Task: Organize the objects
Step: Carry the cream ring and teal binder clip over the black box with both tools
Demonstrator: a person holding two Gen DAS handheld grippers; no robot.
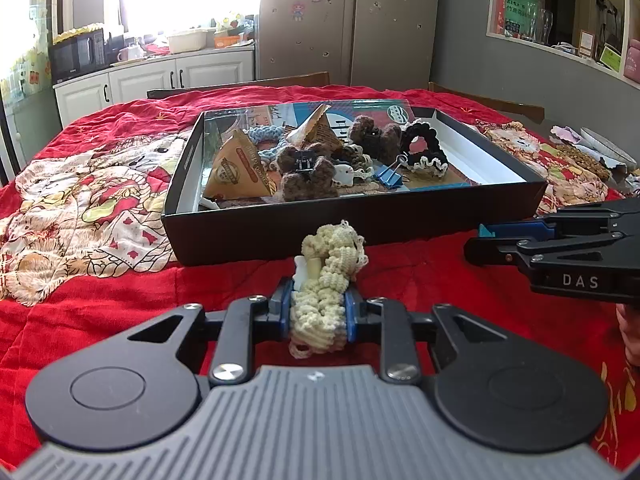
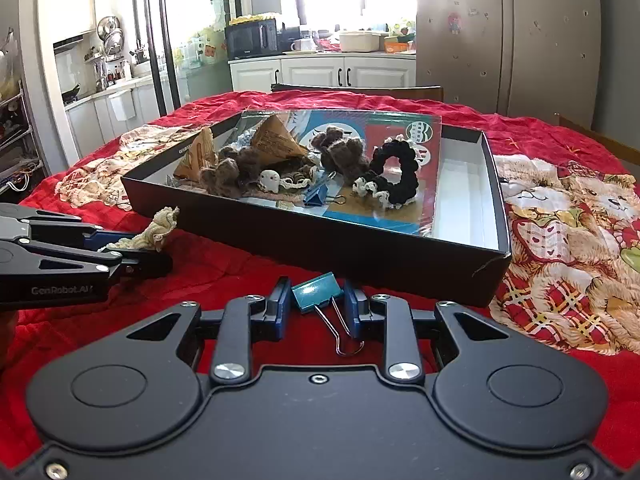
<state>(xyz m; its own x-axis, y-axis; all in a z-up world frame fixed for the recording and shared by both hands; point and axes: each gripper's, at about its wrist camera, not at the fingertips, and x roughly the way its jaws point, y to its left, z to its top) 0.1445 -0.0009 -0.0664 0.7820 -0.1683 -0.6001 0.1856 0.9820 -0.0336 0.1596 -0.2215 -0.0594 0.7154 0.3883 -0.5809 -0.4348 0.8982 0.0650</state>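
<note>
Under right fingers [image 2: 316, 300]: teal clip [image 2: 318, 292].

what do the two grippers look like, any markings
Both are matte black linkage grippers with silver pivot screws, round side discs and blue pads. The left gripper has a ribbed grey top and "GenRobot.AI" on its side; the right gripper has a plain black top and reads "DAS".

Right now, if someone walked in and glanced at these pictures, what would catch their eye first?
Probably the black box mid-table on the red blanket, crowded with crocheted scrunchies, triangular packets and a blue binder clip. In front of it, the left gripper is shut on a cream crocheted scrunchie, while the right gripper pinches a teal binder clip.
</note>
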